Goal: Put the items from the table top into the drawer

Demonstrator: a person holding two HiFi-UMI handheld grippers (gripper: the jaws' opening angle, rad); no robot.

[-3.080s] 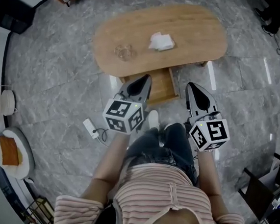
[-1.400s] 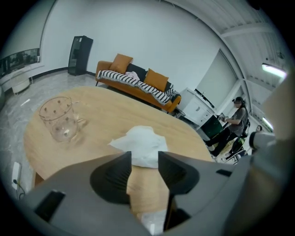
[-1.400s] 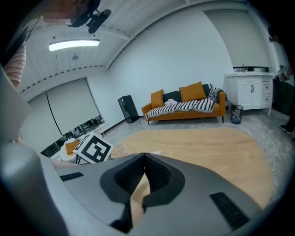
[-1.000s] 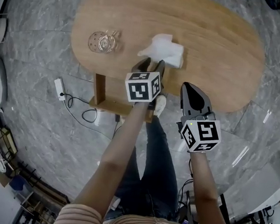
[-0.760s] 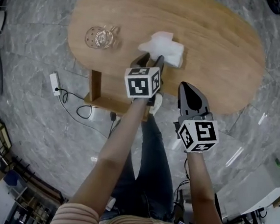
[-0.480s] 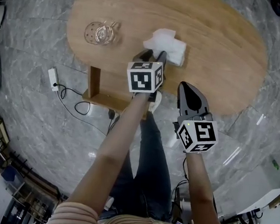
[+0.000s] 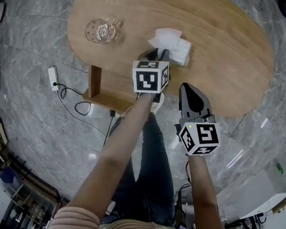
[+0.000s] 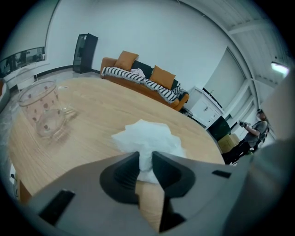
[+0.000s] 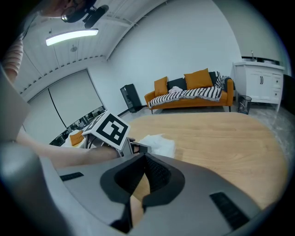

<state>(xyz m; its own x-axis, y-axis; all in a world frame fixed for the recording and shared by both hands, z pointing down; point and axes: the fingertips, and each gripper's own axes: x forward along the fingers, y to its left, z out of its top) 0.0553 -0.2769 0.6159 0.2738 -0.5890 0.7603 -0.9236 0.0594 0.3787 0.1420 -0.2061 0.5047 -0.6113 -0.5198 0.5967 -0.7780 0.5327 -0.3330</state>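
A crumpled white tissue lies on the oval wooden table. My left gripper reaches over the table's near edge. Its jaws are closing, and the tissue's near edge fills the narrow gap between the pads. A clear glass cup stands apart at the table's left end. My right gripper hovers shut and empty at the near edge, right of the left one. The open wooden drawer sticks out under the table on the left.
A white power strip and its cable lie on the marble floor left of the drawer. My legs and a shoe are below the grippers. An orange sofa stands beyond the table.
Since three seconds ago I have stepped up to the table from beside the drawer. Within the last second the left gripper edged onto the tissue and its jaws narrowed around it. The right gripper barely moved.
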